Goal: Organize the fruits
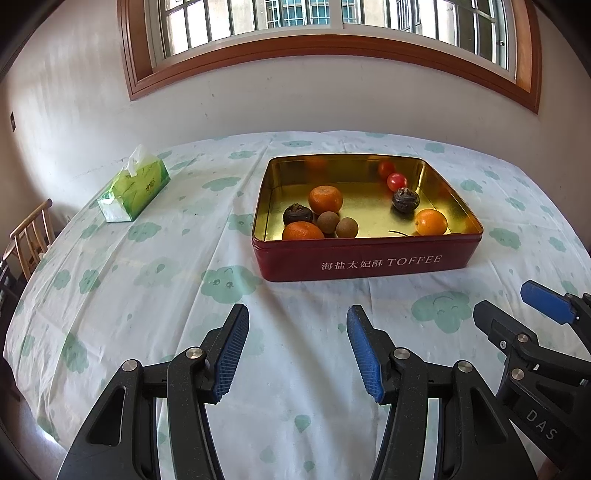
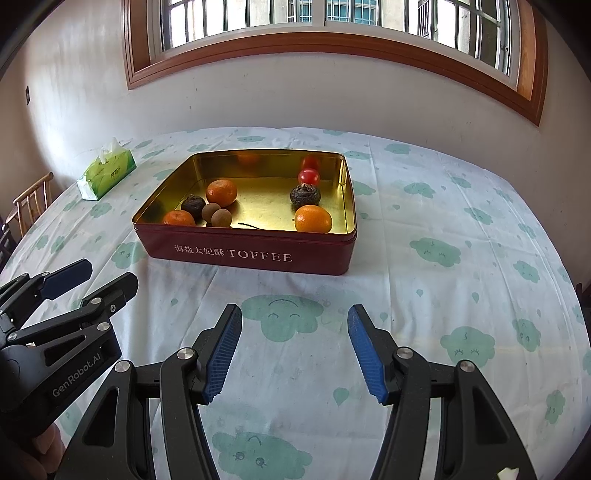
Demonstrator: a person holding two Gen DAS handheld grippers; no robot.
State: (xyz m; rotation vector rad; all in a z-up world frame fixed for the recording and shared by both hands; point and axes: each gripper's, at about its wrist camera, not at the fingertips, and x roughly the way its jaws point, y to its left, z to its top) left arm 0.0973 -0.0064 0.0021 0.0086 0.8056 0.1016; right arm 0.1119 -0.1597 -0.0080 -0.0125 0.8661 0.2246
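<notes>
**Hovering w/ both grippers spread, fruit sitting in the tin**

Holding my left gripper [image 1: 297, 347] and right gripper [image 2: 294, 349] side by side above the tablecloth [image 1: 166, 332], near edge of the table. Both have jaws released, wide apart, nothing between the blue pads; neither touches anything.

Ahead sits the red toffee tin [image 1: 369, 264], lid off, gold inside. All fruit I can see is in it:
- Left end: two oranges [image 1: 325, 199] [image 1: 302, 230], a dark wrinkly fruit [image 1: 297, 214] between them, and two brown longans [image 1: 328, 221] [image 1: 346, 227] touching each other, right beside the oranges.
- Right end: third orange [image 1: 430, 222] by the front wall, another dark fruit [image 1: 405, 199] just behind it, a red cherry tomato [image 1: 397, 181] further back near the far wall w/ its reflection.
- Thin dark stem [image 1: 399, 232] lies loose on the tin floor.

Green tissue box [image 1: 135, 192] stands well apart to the left, toward the wall. Wooden chair [image 1: 31, 236] at table's left edge; window [image 1: 314, 22] above.
</notes>
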